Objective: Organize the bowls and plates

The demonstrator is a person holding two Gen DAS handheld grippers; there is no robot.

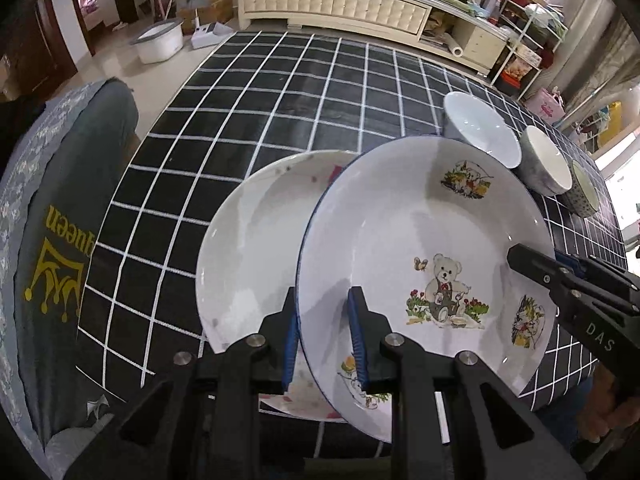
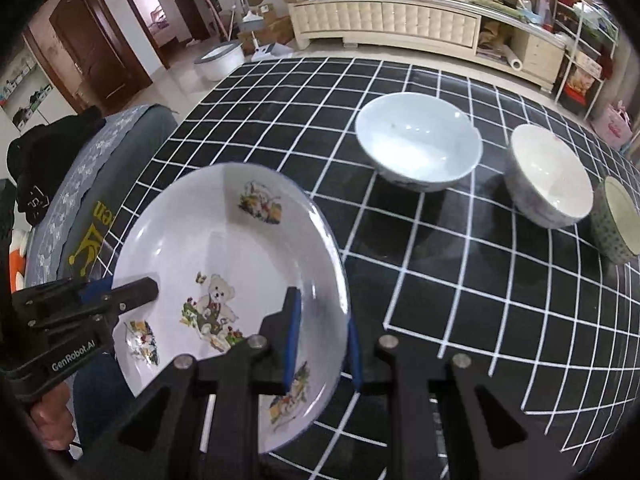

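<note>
- Left wrist view: bear plate [image 1: 424,264] is held tilted above the checked tablecloth [image 1: 240,120], partly over a second plate [image 1: 248,264] that lies just to its left.
- Left gripper [image 1: 323,336] is clamped on the bear plate's near rim, one pad on each face.
- Right gripper [image 2: 323,336] is seen in the right wrist view pinched on the opposite rim; the plate is carried by both.
- Three bowls [image 2: 418,140], [image 2: 550,174], [image 2: 618,218] are lined up on the far right, untouched.
- Step judged: bear plate to be stacked on the second plate.
- Plate should be levelled first, centred over the lower one, then lowered evenly by both hands.
- Grips should be released together only once the rims are seated; chipping or sliding is risked otherwise.
</note>
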